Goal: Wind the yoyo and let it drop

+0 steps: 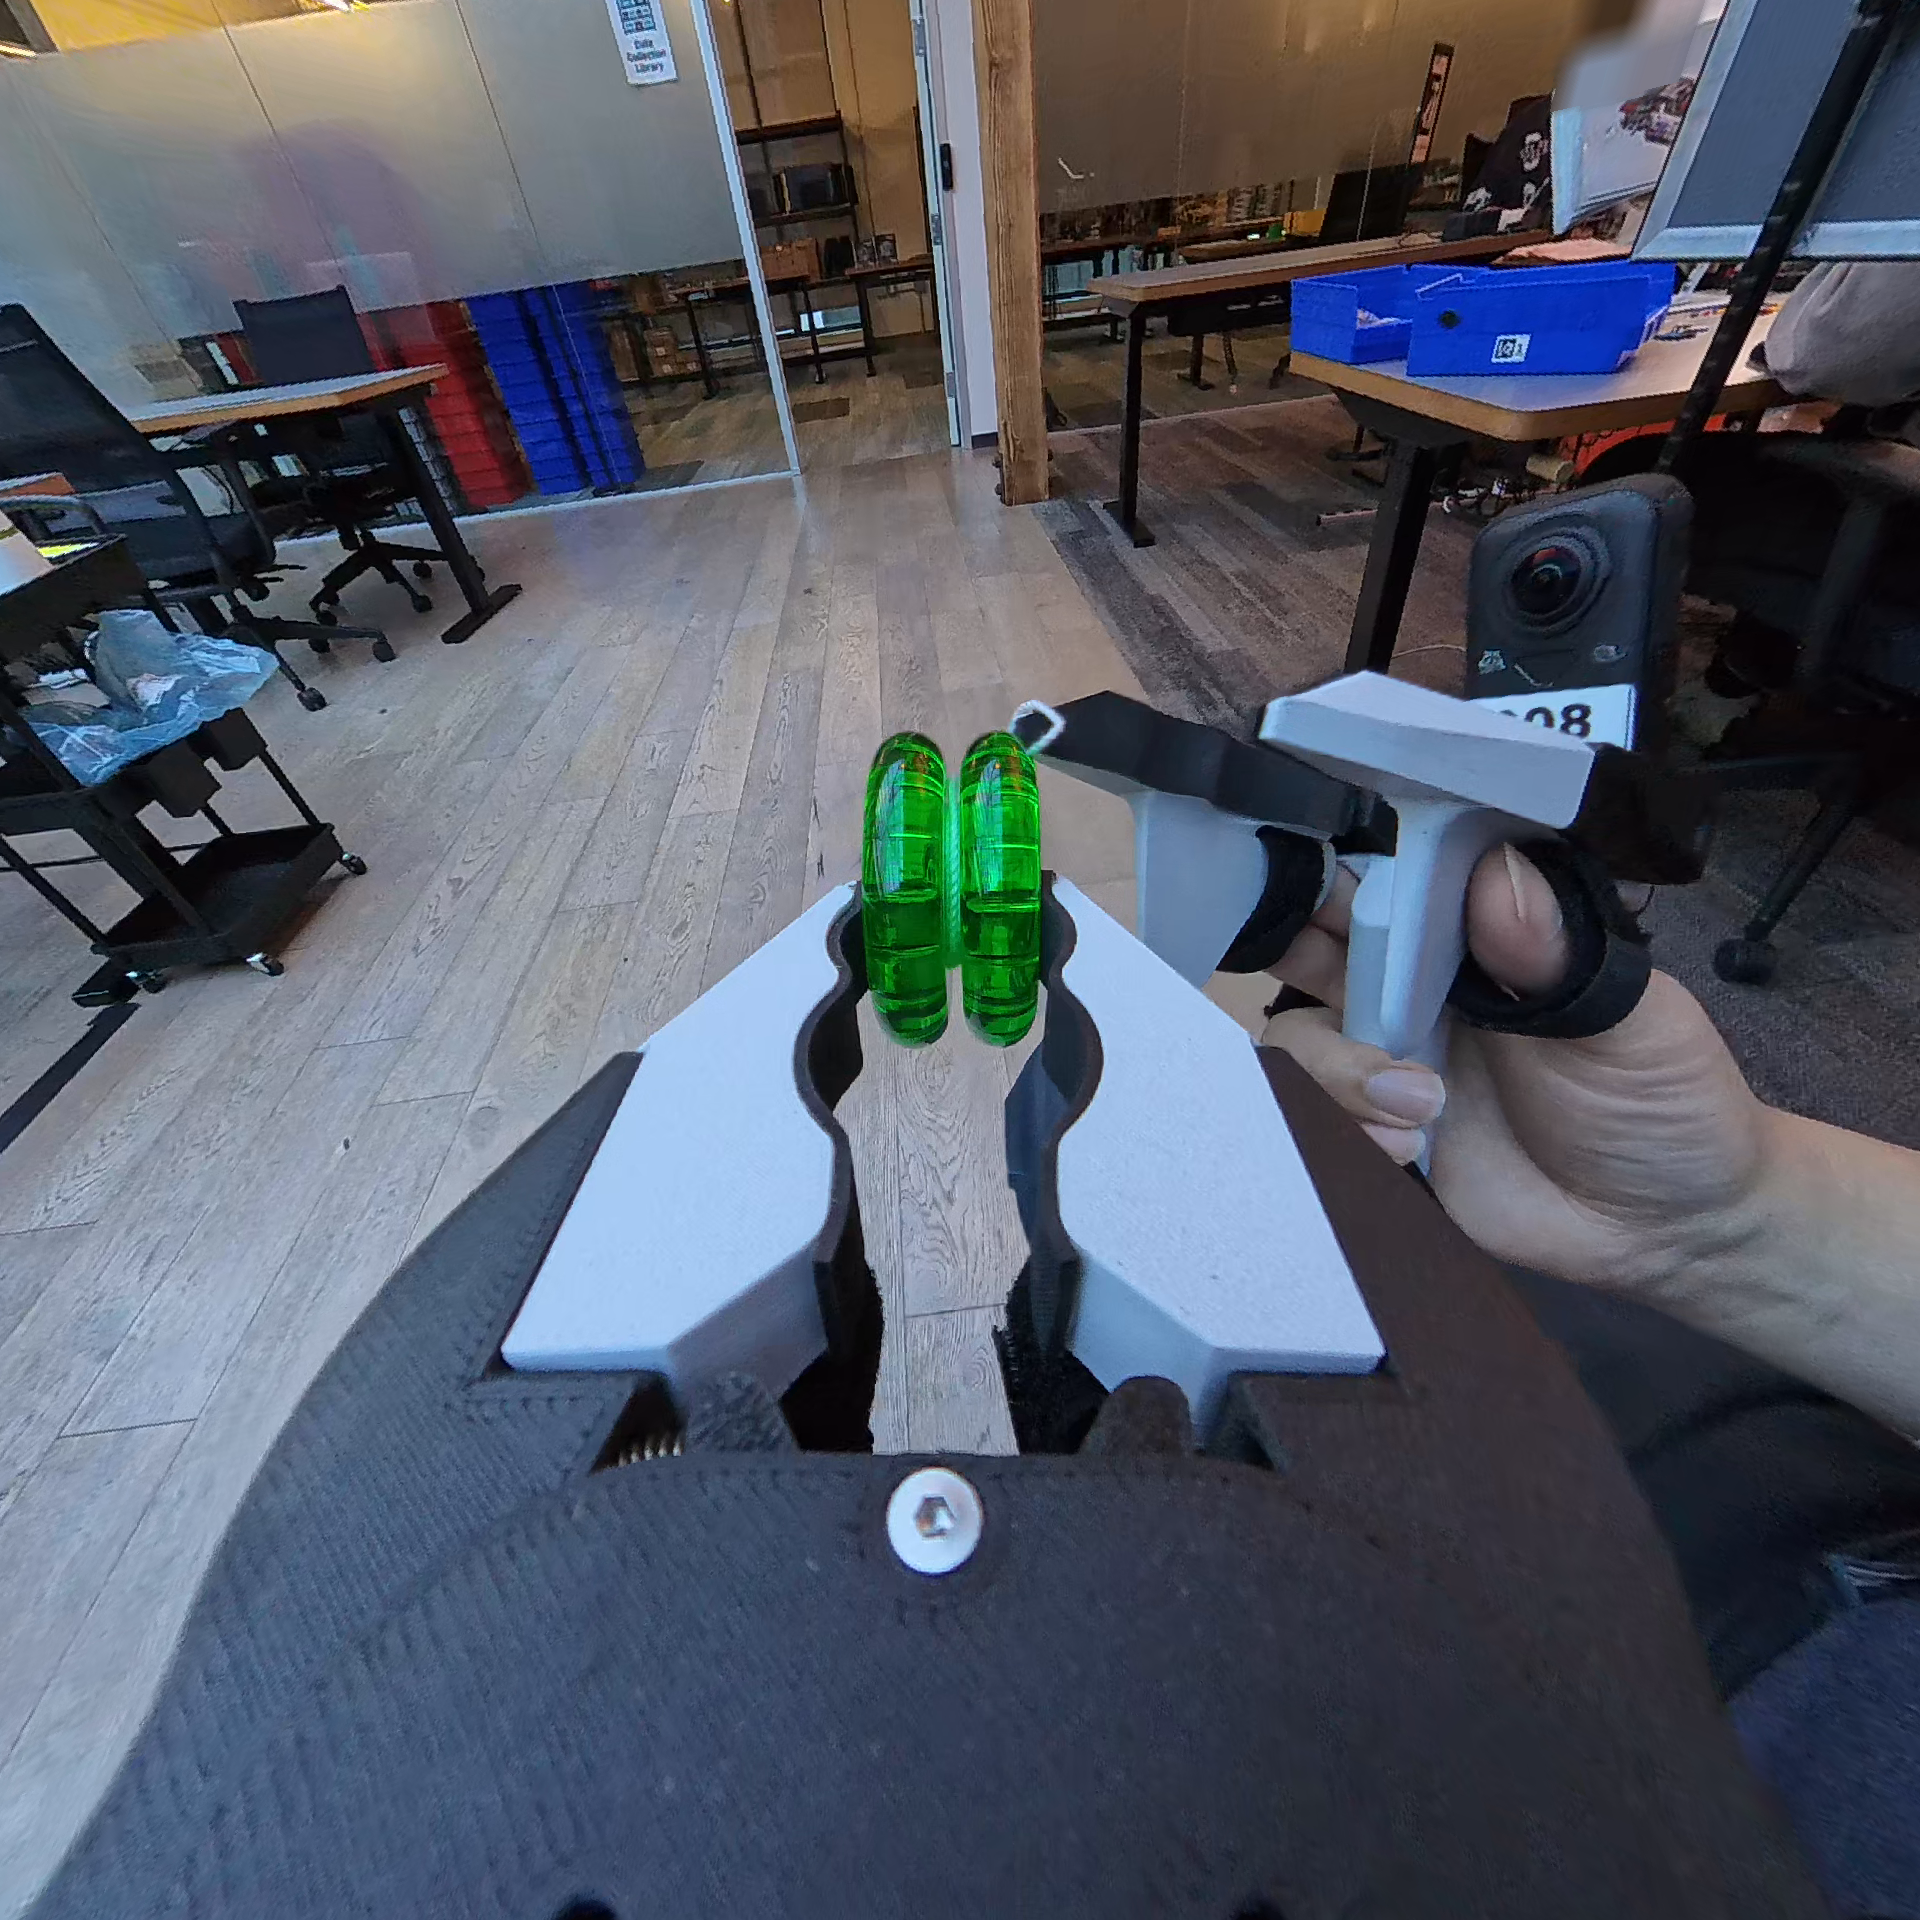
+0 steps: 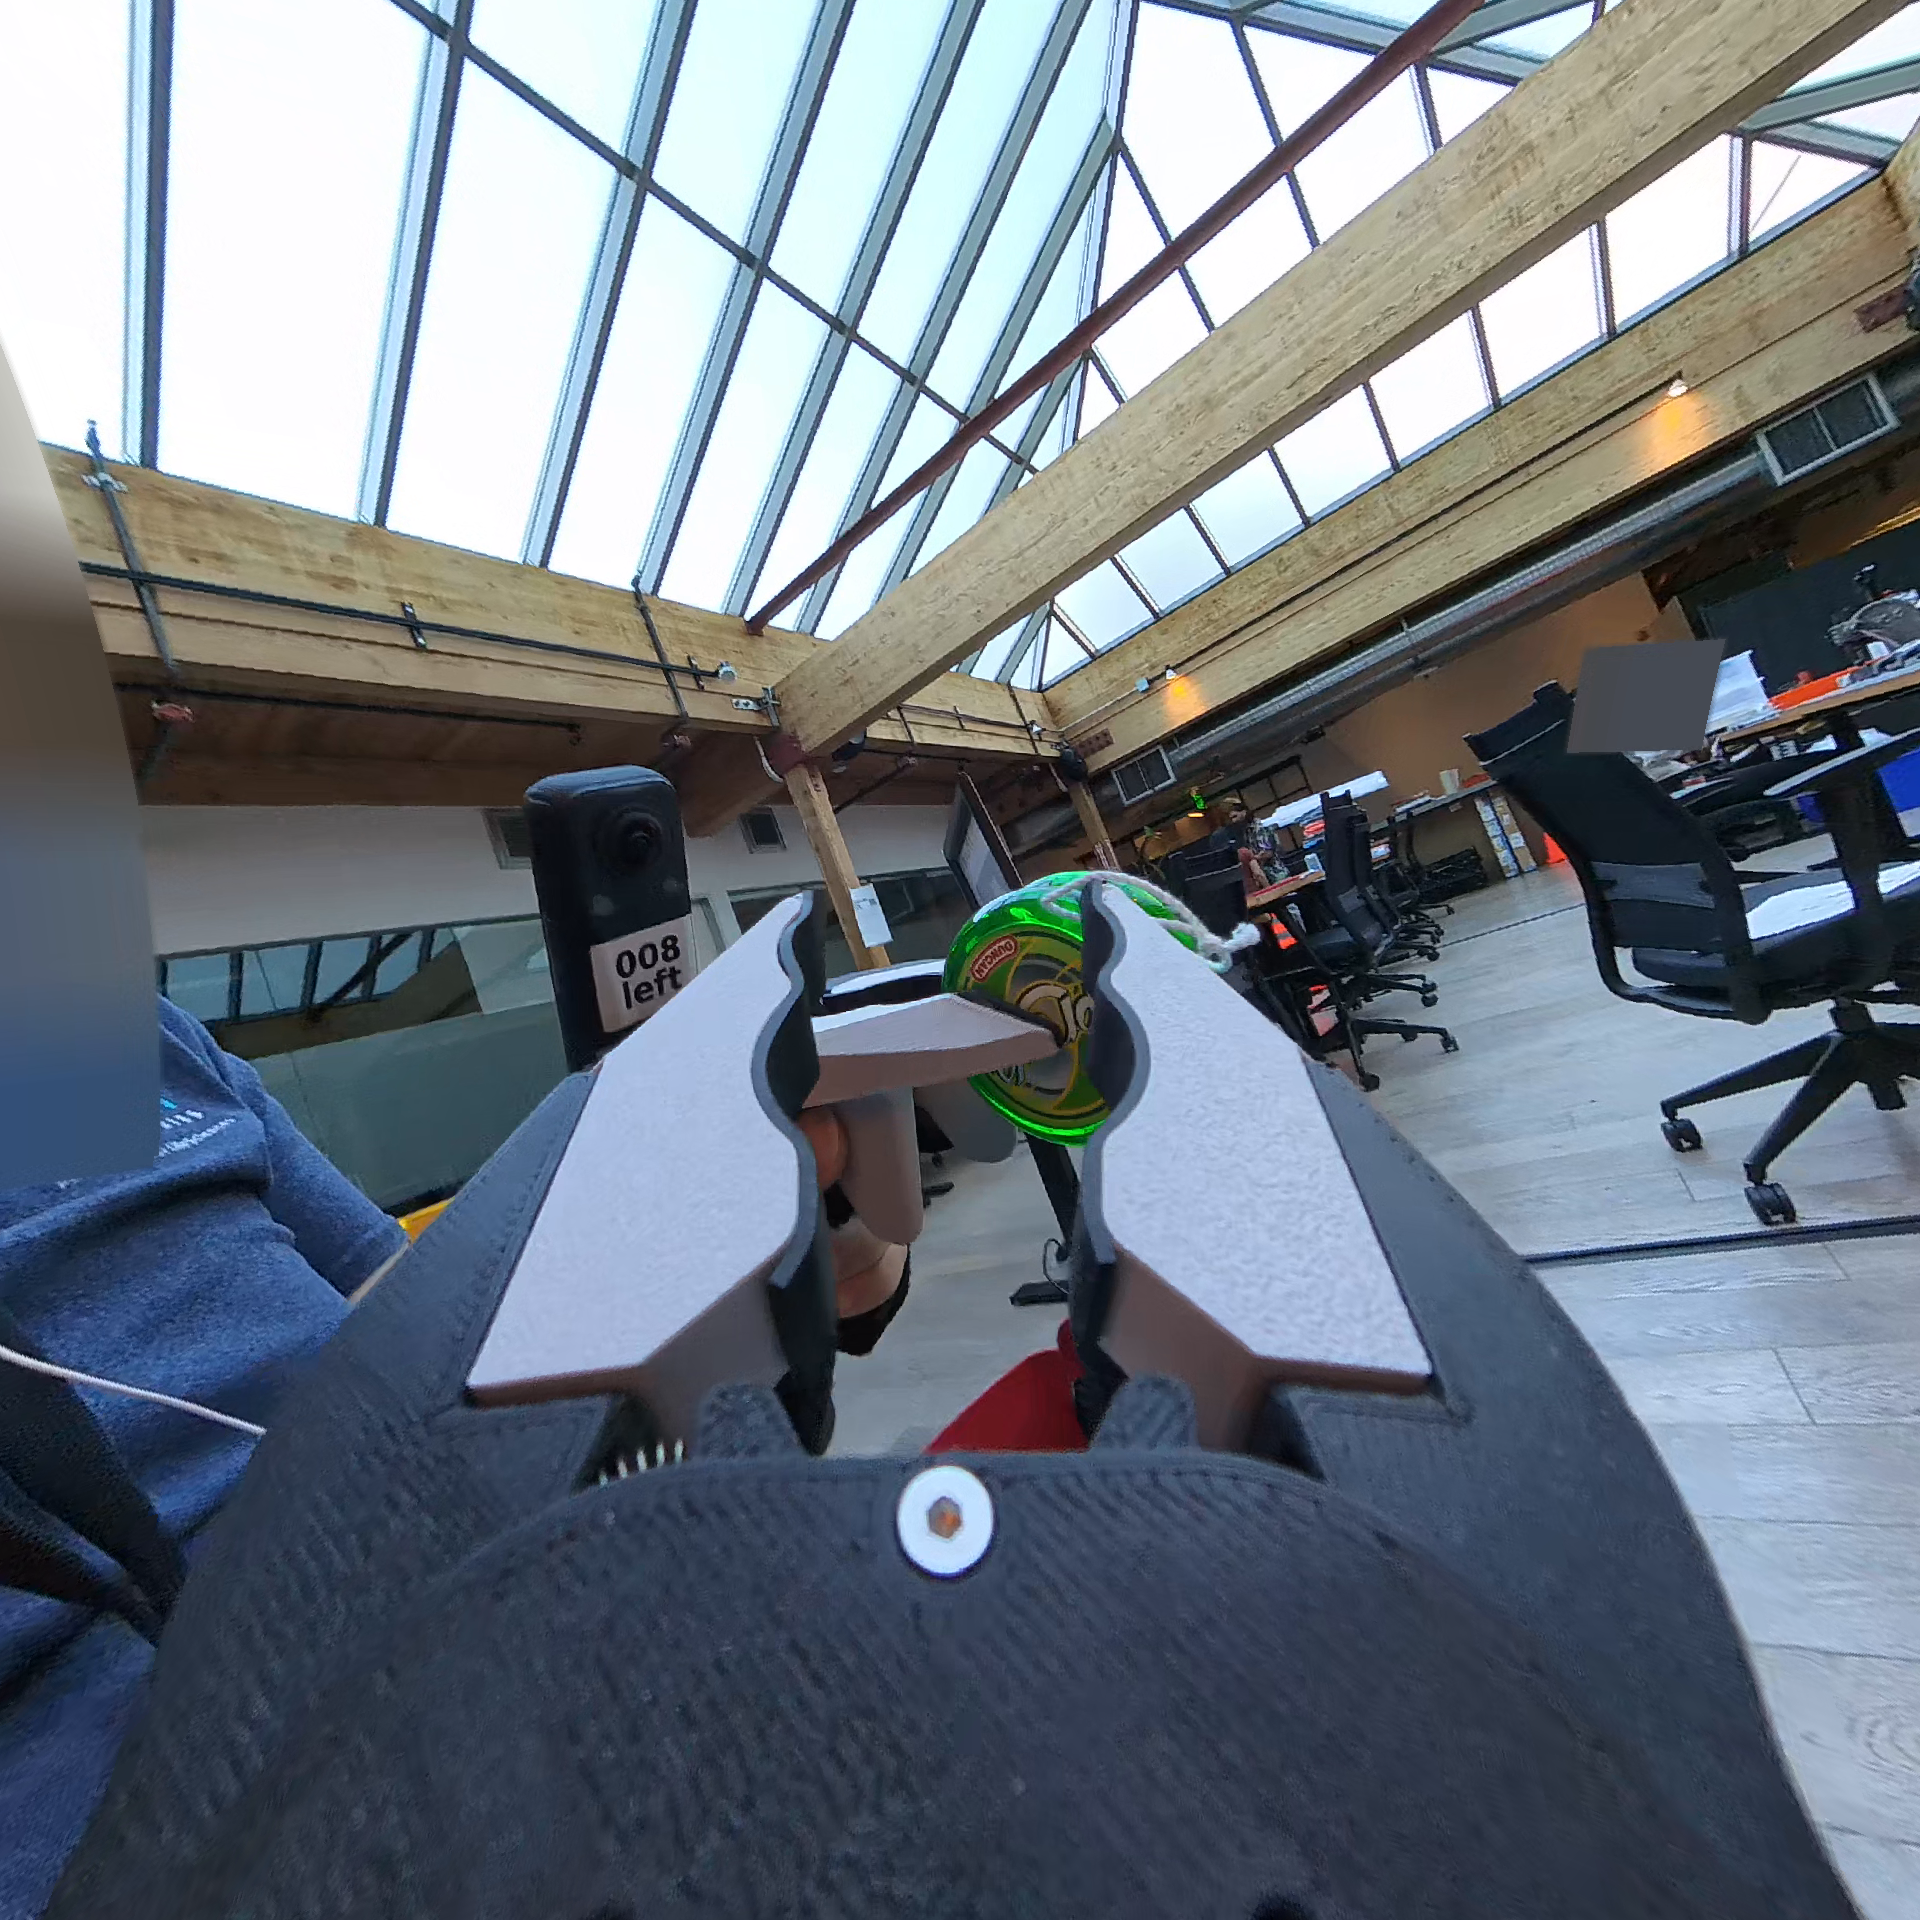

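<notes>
Left wrist view: the left gripper (image 1: 951,935) is clamped on the green yoyo (image 1: 951,883), fingers pressing the two outer faces near the tips, with the groove facing the camera. You can see white string (image 1: 952,862) packed in the groove, so it looks mostly wound. It's held up in the air, wood floor (image 1: 675,727) well below. The right gripper (image 1: 1049,732) comes in from the right, tip just beside the top of the yoyo, with a small string loop showing at that tip.

Right wrist view: same yoyo (image 2: 1023,1039) side-on, pinched by the left gripper's finger (image 2: 935,1029). The right gripper (image 2: 951,940) is parted a fair bit and not squeezing the yoyo. The string (image 2: 1195,920) runs over its right finger, knotted end hanging past it. Can't tell if it's actually pinched or just draped.

My read: winding is about finished. Next the right one needs a firm hold on the loop, then the left lets go so it drops clean.
</notes>
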The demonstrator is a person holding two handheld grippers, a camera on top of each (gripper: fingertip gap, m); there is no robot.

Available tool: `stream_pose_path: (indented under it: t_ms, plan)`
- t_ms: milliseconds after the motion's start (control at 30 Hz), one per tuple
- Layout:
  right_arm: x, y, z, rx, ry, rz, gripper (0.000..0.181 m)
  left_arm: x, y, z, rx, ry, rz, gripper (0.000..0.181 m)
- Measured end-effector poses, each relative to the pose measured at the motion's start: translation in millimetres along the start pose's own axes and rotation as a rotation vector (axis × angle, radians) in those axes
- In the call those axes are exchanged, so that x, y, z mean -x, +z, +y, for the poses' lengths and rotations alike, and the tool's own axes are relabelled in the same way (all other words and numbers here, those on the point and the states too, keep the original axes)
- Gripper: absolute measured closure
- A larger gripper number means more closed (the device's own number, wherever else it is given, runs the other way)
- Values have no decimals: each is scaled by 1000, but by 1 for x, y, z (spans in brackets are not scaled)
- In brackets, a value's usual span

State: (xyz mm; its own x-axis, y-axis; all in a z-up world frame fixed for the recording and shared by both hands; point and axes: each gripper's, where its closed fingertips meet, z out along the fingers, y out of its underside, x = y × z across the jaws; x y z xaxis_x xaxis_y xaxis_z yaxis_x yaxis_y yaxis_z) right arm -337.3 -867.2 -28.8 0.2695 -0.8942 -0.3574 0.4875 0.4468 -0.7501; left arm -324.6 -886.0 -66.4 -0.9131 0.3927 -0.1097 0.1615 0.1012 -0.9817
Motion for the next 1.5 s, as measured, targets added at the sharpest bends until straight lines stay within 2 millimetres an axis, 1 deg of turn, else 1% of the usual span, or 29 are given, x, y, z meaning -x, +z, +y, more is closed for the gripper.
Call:
stream_pose_path:
  t_ms: [167,400,600,700,800,967,1067,1200,1367,1500]
  plan:
    - [-4,0,7,85,-94,36,131,1,1,5,31,62,-20,152]
    - [-11,-5,27,318,-276,70,129,5,2,18,114,193,-34,152]
    - [-16,-12,42,500,-433,93,129,3,1,27,164,303,-8,152]
    - [-19,-14,51,563,-486,108,128,-2,1,26,163,319,14,153]
    - [-17,-12,50,535,-511,111,126,-1,1,24,162,313,12,153]
    - [-7,-9,46,480,-429,45,127,-8,1,26,171,302,71,153]
    - [-5,-9,46,485,-440,36,126,-9,0,25,157,333,63,153]
    - [-2,-9,44,467,-453,29,125,-11,-1,23,139,289,85,153]
    - [3,-5,44,432,-502,23,115,-10,-3,18,115,211,99,153]
    - [8,-3,44,399,-517,2,108,-10,-5,15,101,188,108,153]
